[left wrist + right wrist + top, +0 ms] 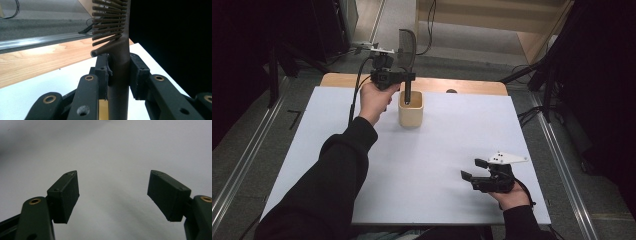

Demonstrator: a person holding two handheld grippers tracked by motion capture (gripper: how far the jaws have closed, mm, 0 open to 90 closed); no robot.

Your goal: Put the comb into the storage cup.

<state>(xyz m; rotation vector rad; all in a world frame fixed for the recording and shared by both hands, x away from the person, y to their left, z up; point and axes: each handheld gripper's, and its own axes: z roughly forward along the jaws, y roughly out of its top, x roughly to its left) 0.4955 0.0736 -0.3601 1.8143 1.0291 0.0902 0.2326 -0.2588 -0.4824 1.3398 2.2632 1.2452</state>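
Jaws of the left gripper (406, 76) are clamped on the handle of a dark brush (407, 47), held upright with its lower end inside the beige cup (411, 114) at the far middle of the desk (432, 165), while the right gripper (474, 169), near right, has its jaws apart and bare.

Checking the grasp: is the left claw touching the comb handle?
Touching. In the left gripper view the left claw has both pads pressed against the dark comb handle, with no gap on either side.
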